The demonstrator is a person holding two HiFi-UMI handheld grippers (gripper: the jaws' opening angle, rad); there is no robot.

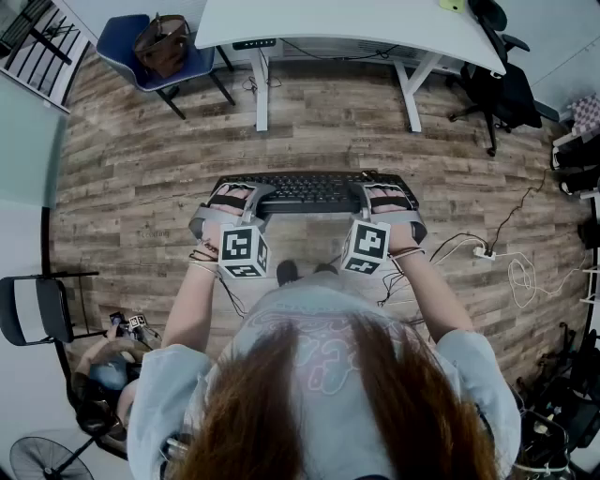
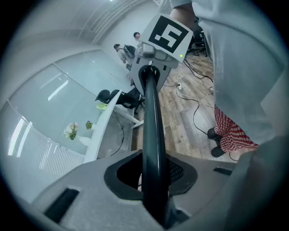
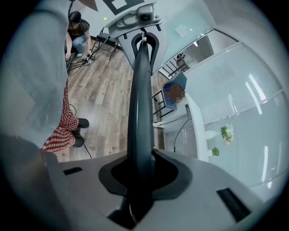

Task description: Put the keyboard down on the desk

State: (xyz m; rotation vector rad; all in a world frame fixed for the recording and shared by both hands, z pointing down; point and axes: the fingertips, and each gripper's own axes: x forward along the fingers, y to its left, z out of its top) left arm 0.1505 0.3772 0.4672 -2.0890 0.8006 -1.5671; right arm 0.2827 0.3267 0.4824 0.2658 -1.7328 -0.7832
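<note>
**Carrying the keyboard, with the desk not yet reached**

The keyboard [image 1: 305, 192] is in the air, short of the white desk [image 1: 337, 23] and well apart from it, with a stretch of wooden floor showing between its far edge and the desk's legs. It lies roughly parallel to the desk's near edge. The left gripper [image 1: 234, 195] clamps its left end and the right gripper [image 1: 384, 197] clamps its right end. In each gripper view the jaws stand narrow, pressed on the thin body from both faces.

By my judgement the pick-up is done and the main step is left. The keyboard has to go forward over the desktop, come down flat on it, and both grips have to let go. The part of the desktop facing the keyboard looks bare, so room to land it seems no problem.

The keyboard is black and full-width, held keys-up and about level. Seen edge-on from either gripper it is a slim, dark, rigid slab running straight across to the other gripper.
</note>
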